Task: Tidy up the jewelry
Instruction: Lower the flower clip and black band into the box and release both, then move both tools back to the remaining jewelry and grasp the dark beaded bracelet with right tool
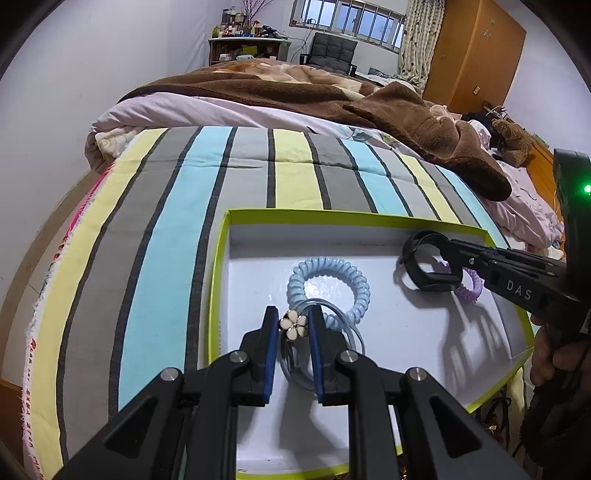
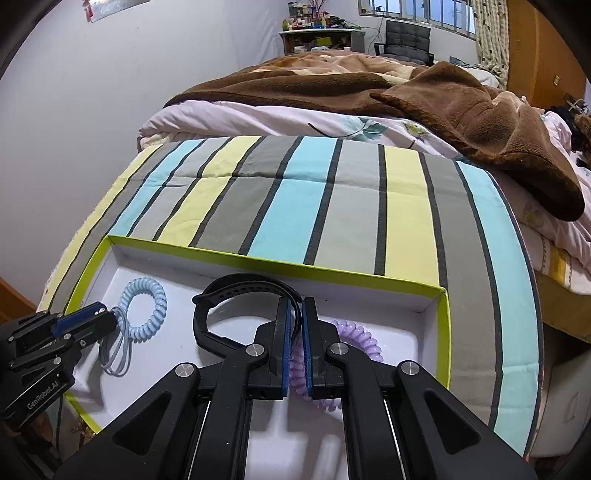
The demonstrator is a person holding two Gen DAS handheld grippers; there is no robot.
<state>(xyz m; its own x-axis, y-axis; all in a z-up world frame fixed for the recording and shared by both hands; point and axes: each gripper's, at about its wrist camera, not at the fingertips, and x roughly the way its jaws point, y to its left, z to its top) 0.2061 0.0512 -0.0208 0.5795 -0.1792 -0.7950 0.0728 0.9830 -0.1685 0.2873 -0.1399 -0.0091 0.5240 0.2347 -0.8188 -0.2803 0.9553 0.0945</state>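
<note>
Left hand-held gripper (image 1: pixel 293 325) pinching flower ring (image 1: pixel 293 325), blue coil bracelet (image 1: pixel 328 286) beyond — inside green-rimmed box (image 1: pixel 221 280)

This is a bedroom in a home. A big bed (image 1: pixel 280 173) fills most of the room, with a striped sheet (image 2: pixel 332 206), a pale quilt (image 1: pixel 207 107) and a fuzzy brown blanket (image 2: pixel 424 96) bunched on top. A teddy bear (image 1: pixel 515 138) sits at the side. By the far wall are a shelf full of bottles (image 1: pixel 240 27), a black chair (image 1: pixel 332 51), windows with a curtain (image 1: pixel 419 40), and a tall wooden wardrobe (image 1: pixel 476 55).
</note>
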